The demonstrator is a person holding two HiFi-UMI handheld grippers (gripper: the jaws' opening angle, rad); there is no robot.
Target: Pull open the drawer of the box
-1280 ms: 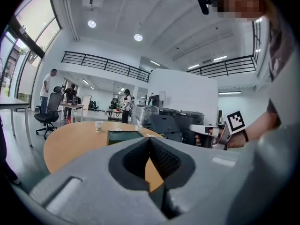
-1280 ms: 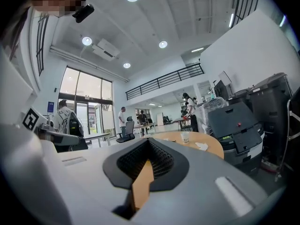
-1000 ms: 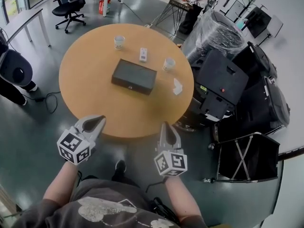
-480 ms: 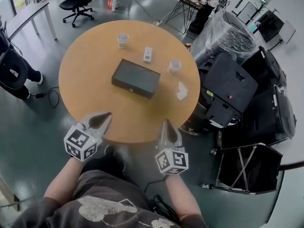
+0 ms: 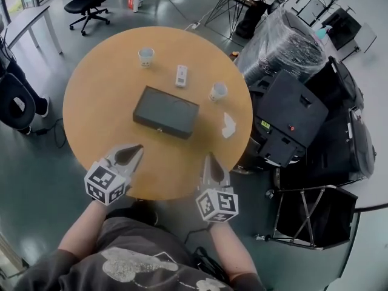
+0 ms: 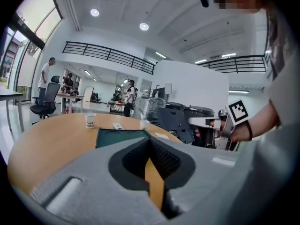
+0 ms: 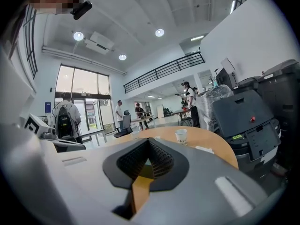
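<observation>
A dark, flat box (image 5: 165, 111) lies in the middle of the round wooden table (image 5: 97, 102), and its drawer front with a small knob (image 5: 159, 128) faces me. The left gripper (image 5: 137, 148) hovers shut and empty over the table's near edge, left of the box front. The right gripper (image 5: 213, 157) is also shut and empty at the near edge, to the right of the box. In the left gripper view the box (image 6: 119, 136) shows beyond the closed left gripper (image 6: 149, 141). The right gripper view shows the closed right gripper (image 7: 148, 142) with only the table top ahead.
Two paper cups (image 5: 145, 56) (image 5: 217, 91), a white remote (image 5: 181, 75) and a crumpled white paper (image 5: 228, 125) lie on the table around the box. Black cases (image 5: 285, 114), a plastic-wrapped bundle (image 5: 279, 41) and a black cart (image 5: 312, 217) crowd the right side. An office chair (image 5: 88, 2) stands at the far left.
The head view has shifted, so the table sits lower and further left in it. The left gripper has edged right, toward the table's edge. Both grippers stay shut.
</observation>
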